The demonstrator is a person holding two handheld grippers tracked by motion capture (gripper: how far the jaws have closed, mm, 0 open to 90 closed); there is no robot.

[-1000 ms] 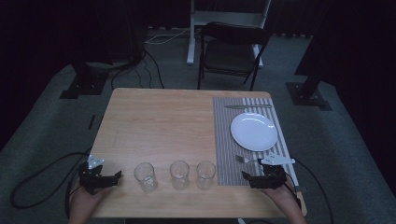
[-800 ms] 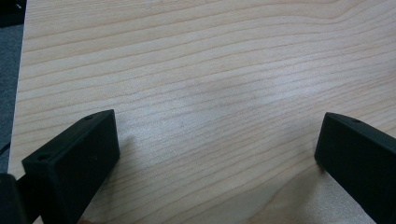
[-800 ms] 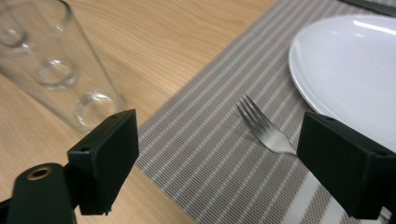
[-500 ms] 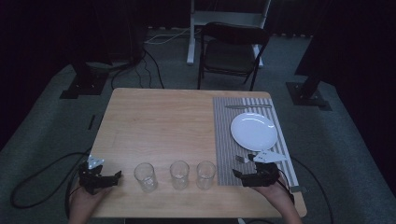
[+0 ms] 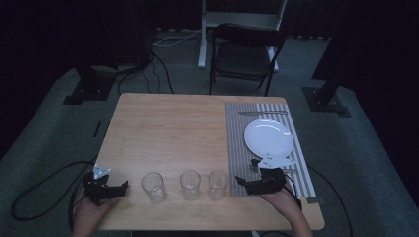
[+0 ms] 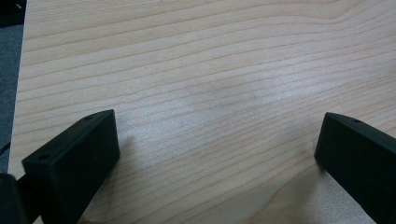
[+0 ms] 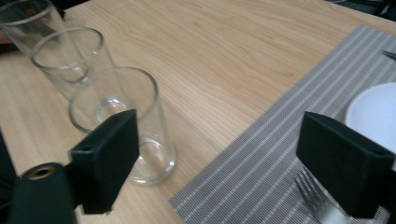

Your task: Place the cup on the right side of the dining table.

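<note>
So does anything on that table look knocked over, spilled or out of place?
Nothing stands out. The three glasses stand upright and empty in a row, the plate lies flat on the striped placemat, and the table looks dry.

Three clear, empty drinking glasses stand upright in a row along the near edge of the wooden table (image 5: 168, 128): left glass (image 5: 153, 187), middle glass (image 5: 189, 184), right glass (image 5: 217, 184). They are near one another but apart. The right glass stands just beside the striped grey placemat (image 5: 237, 148), which carries a white plate (image 5: 269, 138).
</note>
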